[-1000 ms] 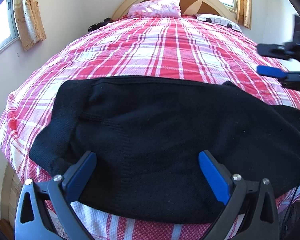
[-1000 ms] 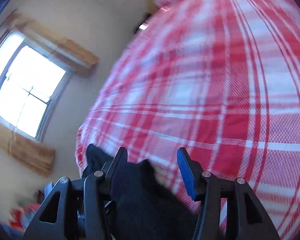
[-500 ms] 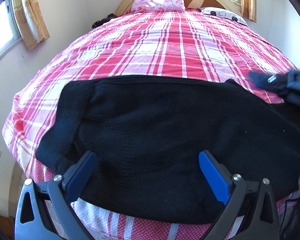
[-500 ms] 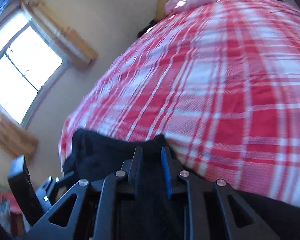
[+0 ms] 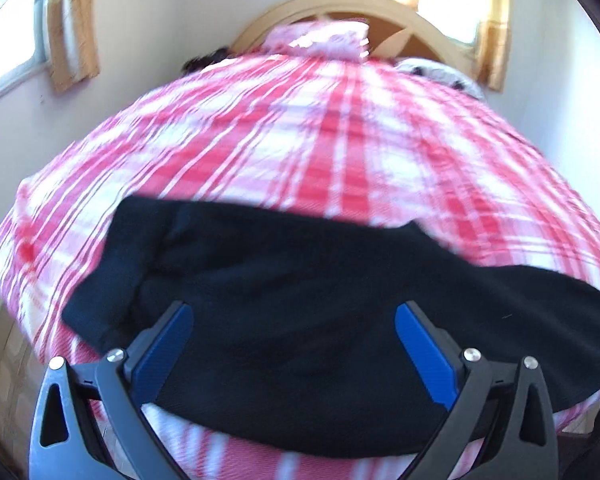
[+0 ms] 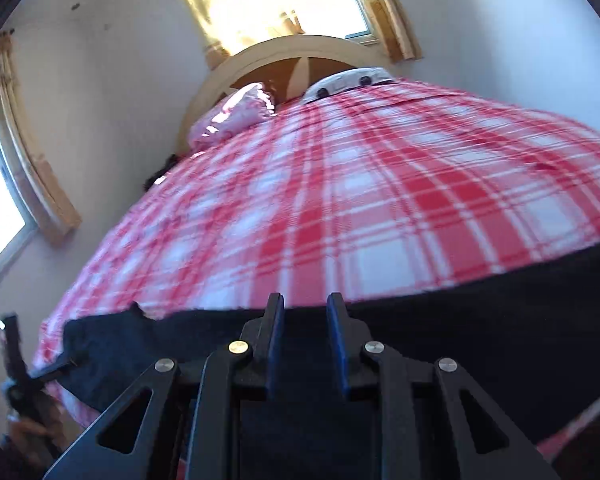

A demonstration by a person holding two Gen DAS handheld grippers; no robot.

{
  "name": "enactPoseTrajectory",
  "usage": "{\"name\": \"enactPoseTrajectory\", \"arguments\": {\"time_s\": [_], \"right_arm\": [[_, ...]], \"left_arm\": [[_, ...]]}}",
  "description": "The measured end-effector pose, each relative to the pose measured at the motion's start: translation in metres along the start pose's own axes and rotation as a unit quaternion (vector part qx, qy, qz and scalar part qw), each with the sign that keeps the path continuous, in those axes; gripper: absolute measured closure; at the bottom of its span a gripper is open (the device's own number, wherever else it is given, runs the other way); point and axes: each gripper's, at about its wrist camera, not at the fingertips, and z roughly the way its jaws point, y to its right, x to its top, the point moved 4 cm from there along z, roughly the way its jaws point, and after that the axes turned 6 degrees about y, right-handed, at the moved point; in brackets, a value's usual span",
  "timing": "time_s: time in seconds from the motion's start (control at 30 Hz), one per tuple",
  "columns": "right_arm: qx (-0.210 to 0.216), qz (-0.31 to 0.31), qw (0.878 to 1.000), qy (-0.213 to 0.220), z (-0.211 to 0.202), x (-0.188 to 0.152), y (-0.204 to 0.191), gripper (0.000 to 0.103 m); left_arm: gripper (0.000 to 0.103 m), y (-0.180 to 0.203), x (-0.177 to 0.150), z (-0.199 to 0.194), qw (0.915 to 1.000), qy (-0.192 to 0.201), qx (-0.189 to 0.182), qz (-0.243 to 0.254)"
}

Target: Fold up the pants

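Black pants (image 5: 300, 320) lie spread across the near end of a bed with a red and white plaid cover (image 5: 320, 152). My left gripper (image 5: 294, 320) is open, its blue pads wide apart just above the pants, holding nothing. In the right wrist view the pants (image 6: 500, 328) stretch across the bed's near edge. My right gripper (image 6: 305, 312) has its jaws narrowed over the pants' far edge, with a gap still showing; whether cloth is pinched between them I cannot tell. The left gripper's body (image 6: 16, 360) shows at the far left of that view.
A pink pillow (image 5: 320, 40) and a white dotted pillow (image 6: 348, 82) lie against the curved wooden headboard (image 6: 284, 56). Curtained windows are on the left wall and behind the headboard. The plaid cover beyond the pants is bare.
The right gripper swung from facing left to facing the headboard and narrowed its jaws over the pants' far edge. The left gripper drew back and tilted up, staying open.
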Motion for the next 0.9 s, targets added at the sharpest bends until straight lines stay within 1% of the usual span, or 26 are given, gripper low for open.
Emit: {"name": "enactPoseTrajectory", "arguments": {"time_s": [0.07,0.1,0.17,0.23,0.27,0.3,0.33,0.37,0.4,0.43,0.47,0.5,0.57,0.63,0.67,0.73,0.8,0.9], "right_arm": [[-0.038,-0.01,0.999,-0.01,-0.001,-0.009,0.013,0.079],[-0.043,-0.003,0.999,-0.016,0.002,-0.014,0.018,0.079],[-0.039,0.023,0.998,-0.042,0.016,-0.029,0.03,0.079],[-0.028,0.041,0.999,-0.016,0.015,-0.026,0.037,0.079],[-0.023,0.048,0.998,-0.017,0.014,-0.023,0.041,0.079],[-0.019,0.053,0.998,-0.018,0.014,-0.02,0.043,0.079],[-0.014,0.062,0.998,-0.017,0.011,-0.015,0.046,0.079],[-0.015,0.076,0.997,-0.006,0.002,-0.008,0.051,0.079],[-0.013,0.086,0.996,0.014,-0.009,-0.001,0.058,0.078],[-0.011,0.093,0.995,0.038,-0.023,0.006,0.067,0.077],[-0.02,0.1,0.993,0.058,-0.039,0.015,0.082,0.069],[-0.031,0.108,0.991,0.071,-0.052,0.019,0.097,0.053],[-0.063,0.145,0.983,0.097,-0.079,0.027,0.141,0.036],[-0.098,0.189,0.97,0.113,-0.104,0.028,0.186,0.036],[-0.113,0.205,0.966,0.111,-0.113,0.026,0.209,0.036],[-0.144,0.22,0.961,0.088,-0.121,0.021,0.242,0.036],[-0.148,0.225,0.961,0.063,-0.122,0.012,0.263,0.036],[-0.144,0.214,0.966,0.02,-0.108,0.002,0.273,0.036]], "left_arm": [[0.0,0.022,0.002,0.0,0.9995,0.004,-0.01,0.029],[0.0,0.037,0.001,0.001,0.9986,0.003,-0.017,0.05],[0.0,0.062,-0.004,0.004,0.9966,-0.007,-0.029,0.077],[0.0,0.082,-0.012,0.005,0.994,-0.018,-0.054,0.094],[0.0,0.092,-0.019,0.005,0.9915,-0.026,-0.065,0.109],[0.0,0.103,-0.028,0.006,0.9874,-0.036,-0.067,0.139],[0.0,0.108,-0.034,0.004,0.9851,-0.038,-0.06,0.157],[0.0,0.112,-0.042,0.004,0.981,-0.038,-0.041,0.186],[0.0,0.113,-0.047,0.004,0.9788,-0.036,-0.03,0.199],[0.0,0.112,-0.05,0.002,0.9779,-0.033,-0.027,0.205],[0.0,0.11,-0.051,0.0,0.9786,-0.028,-0.03,0.201],[0.0,0.107,-0.05,-0.001,0.98,-0.032,-0.034,0.194],[0.0,0.101,-0.048,0.002,0.9822,-0.044,-0.04,0.178],[0.0,0.099,-0.043,0.002,0.9846,-0.047,-0.034,0.165],[0.0,0.101,-0.042,0.002,0.9849,-0.044,-0.03,0.165],[0.0,0.102,-0.039,-0.001,0.9857,-0.031,-0.023,0.164],[0.0,0.105,-0.037,-0.003,0.9864,-0.025,-0.026,0.16],[0.0,0.11,-0.035,-0.008,0.9875,-0.02,-0.034,0.153]]}}
